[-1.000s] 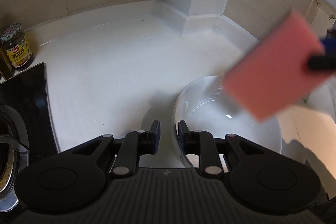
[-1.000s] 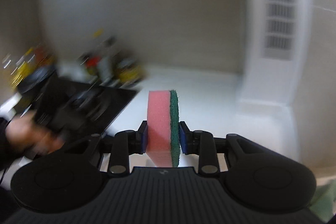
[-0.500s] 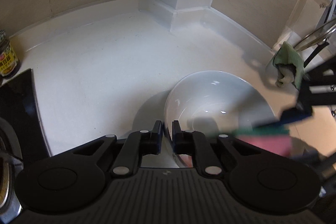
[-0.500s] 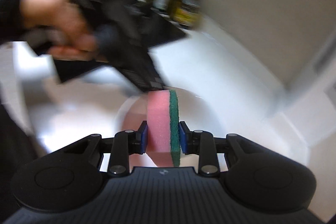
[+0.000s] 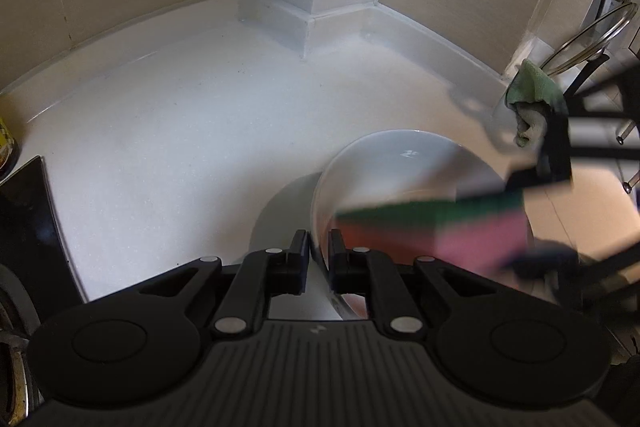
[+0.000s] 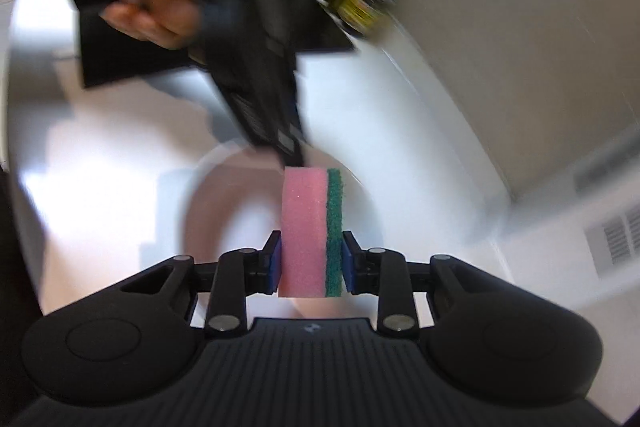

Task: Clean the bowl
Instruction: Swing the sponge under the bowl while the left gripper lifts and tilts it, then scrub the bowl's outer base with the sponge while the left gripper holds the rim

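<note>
Sponge (image 6: 311, 227) has swung down into the bowl (image 5: 384, 155) — soft, clenched between right gripper (image 6: 311, 263) jaws; left gripper (image 5: 319, 259) pinches the slick, fragile rim.

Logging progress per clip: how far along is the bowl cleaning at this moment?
Done: the left gripper is clamped on the near rim of the white bowl, steadying it on the counter, and the right gripper is shut on the pink-and-green sponge. In hand: the sponge is inside the bowl, blurred. Left: most of the scrubbing; no suds or water are visible, and any rinse.
</note>
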Demonstrator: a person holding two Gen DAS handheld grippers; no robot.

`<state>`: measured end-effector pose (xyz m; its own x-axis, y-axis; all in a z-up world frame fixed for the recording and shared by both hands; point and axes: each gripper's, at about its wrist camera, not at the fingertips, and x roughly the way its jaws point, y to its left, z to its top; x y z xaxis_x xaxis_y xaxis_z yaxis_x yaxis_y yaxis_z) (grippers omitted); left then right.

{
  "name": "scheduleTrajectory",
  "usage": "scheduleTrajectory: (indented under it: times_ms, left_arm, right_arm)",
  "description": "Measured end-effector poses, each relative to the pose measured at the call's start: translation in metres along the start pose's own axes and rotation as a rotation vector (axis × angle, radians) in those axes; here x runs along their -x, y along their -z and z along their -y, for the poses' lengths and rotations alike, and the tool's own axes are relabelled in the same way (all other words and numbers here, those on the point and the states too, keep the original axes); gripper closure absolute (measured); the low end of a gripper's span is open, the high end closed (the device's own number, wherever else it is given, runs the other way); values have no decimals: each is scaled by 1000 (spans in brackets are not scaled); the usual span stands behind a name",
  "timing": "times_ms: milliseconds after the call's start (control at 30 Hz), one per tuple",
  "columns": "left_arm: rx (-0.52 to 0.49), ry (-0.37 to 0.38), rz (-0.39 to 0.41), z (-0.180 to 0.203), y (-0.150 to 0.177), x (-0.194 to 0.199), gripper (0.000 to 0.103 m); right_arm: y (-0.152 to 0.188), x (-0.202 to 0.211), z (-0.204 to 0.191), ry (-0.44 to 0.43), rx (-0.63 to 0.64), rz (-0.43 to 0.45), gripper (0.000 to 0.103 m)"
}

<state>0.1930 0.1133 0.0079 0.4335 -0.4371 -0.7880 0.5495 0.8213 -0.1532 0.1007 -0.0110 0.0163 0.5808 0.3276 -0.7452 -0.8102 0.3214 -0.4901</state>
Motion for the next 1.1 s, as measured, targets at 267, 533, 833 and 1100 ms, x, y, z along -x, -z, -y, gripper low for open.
scheduleTrajectory:
  times_ms: [267,533,833,1100]
  left_arm:
    - [-48,17,-16,-1,-6,-5,93]
    - [84,-103,-14,10,16,15,80]
    - [165,-107,4,5,22,6,84]
    - [315,-196,14,9,20,7,81]
  right_arm:
    - [6,30,-15,-69,203,-156,78]
    - [0,35,-36,-12,182,-77,78]
    - [33,36,-59,106,344,-22,77]
    - [79,28,-29,77,483,-15,77]
